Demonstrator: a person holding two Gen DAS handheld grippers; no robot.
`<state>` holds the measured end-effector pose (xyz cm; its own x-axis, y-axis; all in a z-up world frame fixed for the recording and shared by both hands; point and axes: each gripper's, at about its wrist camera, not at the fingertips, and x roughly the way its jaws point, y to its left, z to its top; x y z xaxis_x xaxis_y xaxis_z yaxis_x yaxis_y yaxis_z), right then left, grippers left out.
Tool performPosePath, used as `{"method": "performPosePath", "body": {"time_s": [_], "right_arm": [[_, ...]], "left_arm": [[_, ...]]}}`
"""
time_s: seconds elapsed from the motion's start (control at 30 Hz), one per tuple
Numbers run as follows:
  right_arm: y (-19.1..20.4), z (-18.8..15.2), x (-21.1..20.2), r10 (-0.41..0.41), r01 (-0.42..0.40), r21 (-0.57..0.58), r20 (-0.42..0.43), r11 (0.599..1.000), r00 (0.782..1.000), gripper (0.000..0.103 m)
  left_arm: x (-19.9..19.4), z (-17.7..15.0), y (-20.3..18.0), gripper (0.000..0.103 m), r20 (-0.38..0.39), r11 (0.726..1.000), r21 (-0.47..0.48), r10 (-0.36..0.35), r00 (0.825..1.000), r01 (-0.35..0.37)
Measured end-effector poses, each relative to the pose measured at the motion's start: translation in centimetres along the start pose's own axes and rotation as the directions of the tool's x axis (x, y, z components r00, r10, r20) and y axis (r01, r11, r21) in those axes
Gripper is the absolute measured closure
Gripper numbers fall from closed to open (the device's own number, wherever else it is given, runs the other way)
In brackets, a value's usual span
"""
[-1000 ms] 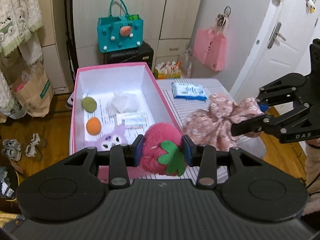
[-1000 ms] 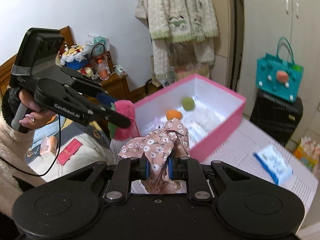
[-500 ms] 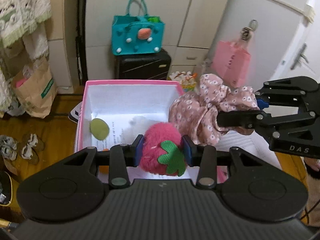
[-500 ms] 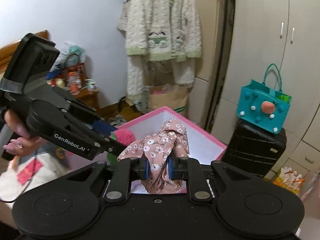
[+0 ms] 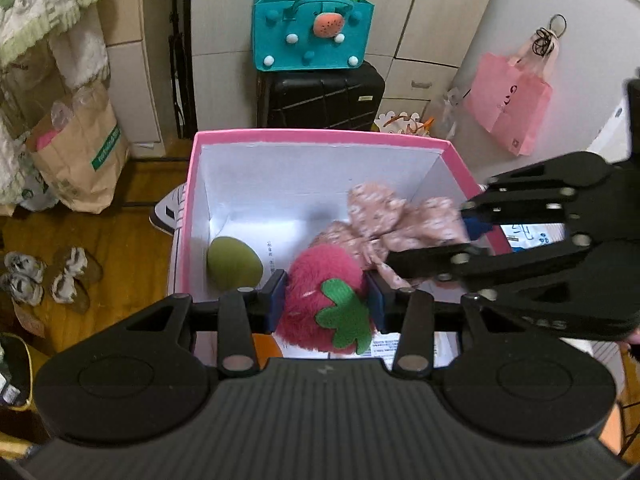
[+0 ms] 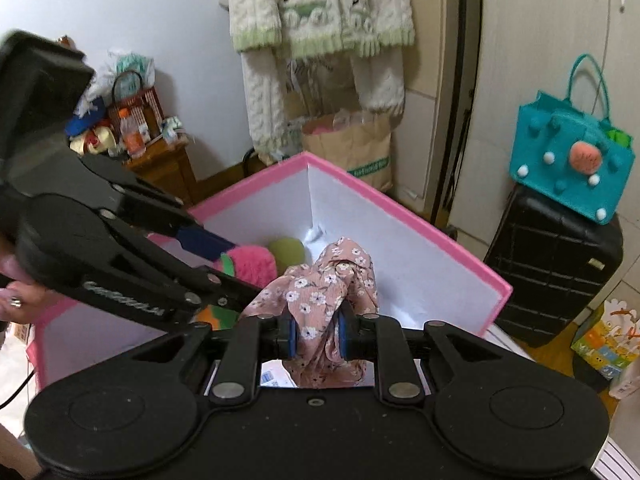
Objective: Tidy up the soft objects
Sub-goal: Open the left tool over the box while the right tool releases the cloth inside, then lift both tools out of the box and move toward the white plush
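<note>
Pink plush strawberry (image 5: 320, 300), crumpled floral cloth (image 6: 324, 300) over pink box (image 5: 316, 138).

Left wrist view: close above pink box (image 5: 320, 136), facing wardrobe, tilted down. Right wrist view: close at box's right, angled across toward hanging sweater (image 6: 320, 4). Shared: box interior, teal bag (image 5: 312, 28), black suitcase (image 6: 552, 264), each other's fingers.

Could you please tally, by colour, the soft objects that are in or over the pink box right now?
Pink or red: 2, the strawberry plush in the left tongs and the floral scrunchie in the right tongs.
Green: 1, the green ball on the floor of the pink box.
Orange: 1, an orange ball, mostly hidden.
Total: 4
</note>
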<state>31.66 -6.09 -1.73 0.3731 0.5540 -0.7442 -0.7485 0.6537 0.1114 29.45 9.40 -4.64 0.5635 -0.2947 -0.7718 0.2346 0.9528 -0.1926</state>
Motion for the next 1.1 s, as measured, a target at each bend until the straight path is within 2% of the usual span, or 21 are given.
{"method": "performPosePath", "body": {"time_s": [0.03,0.17,0.23,0.33,0.4,0.43,0.53,0.67,1.0,1.1], "right_arm": [[-0.2,0.0,0.6,0.005,-0.005,0.002,-0.010,1.000,1.000,0.081],[-0.5,0.1,2.4,-0.013,0.012,-0.022,-0.051,1.000,0.999,0.069],[-0.5,0.0,3.0,-0.026,0.024,-0.035,-0.072,0.999,0.997,0.068],[-0.3,-0.4,2.8,-0.042,0.038,-0.059,-0.070,0.998,0.997,0.062],[0.1,-0.5,2.4,-0.053,0.048,-0.081,-0.064,0.996,0.997,0.045],[0.3,-0.6,2.2,-0.067,0.061,-0.096,-0.059,0.994,0.996,0.037],[1.2,-0.8,1.3,-0.118,0.110,-0.148,-0.045,0.983,0.992,0.036],[1.7,-1.0,-0.5,-0.120,0.114,-0.166,-0.027,0.979,0.992,0.035],[2.4,-2.9,-8.4,-0.071,0.075,-0.060,0.071,0.995,0.995,0.033],[2.8,-3.6,-10.6,-0.074,0.077,-0.034,0.094,0.996,0.993,0.033]], "left_arm": [[0.1,0.1,0.0,0.061,-0.002,1.000,0.002,-0.004,1.000,0.004],[0.9,0.1,-0.3,0.059,-0.028,1.000,0.007,-0.004,1.000,0.004],[1.0,0.0,-0.5,0.058,-0.023,1.000,0.021,0.012,1.000,-0.011],[0.8,-0.1,-0.7,0.055,-0.016,1.000,0.025,0.011,1.000,-0.010],[0.2,-0.2,-0.8,0.049,-0.004,1.000,0.024,0.004,1.000,-0.003],[-0.1,-0.2,-0.9,0.043,0.007,1.000,0.022,0.012,1.000,-0.012],[-1.4,-0.4,-1.1,0.040,0.055,0.999,0.026,0.021,0.998,-0.023],[-3.1,-0.7,-1.3,0.038,0.078,1.000,0.013,0.008,0.997,-0.009],[-7.5,-2.1,-2.8,0.033,0.124,0.999,0.030,0.023,0.992,-0.027],[-8.8,-2.6,-3.6,0.032,0.117,0.999,0.040,0.000,0.993,-0.004]]}}
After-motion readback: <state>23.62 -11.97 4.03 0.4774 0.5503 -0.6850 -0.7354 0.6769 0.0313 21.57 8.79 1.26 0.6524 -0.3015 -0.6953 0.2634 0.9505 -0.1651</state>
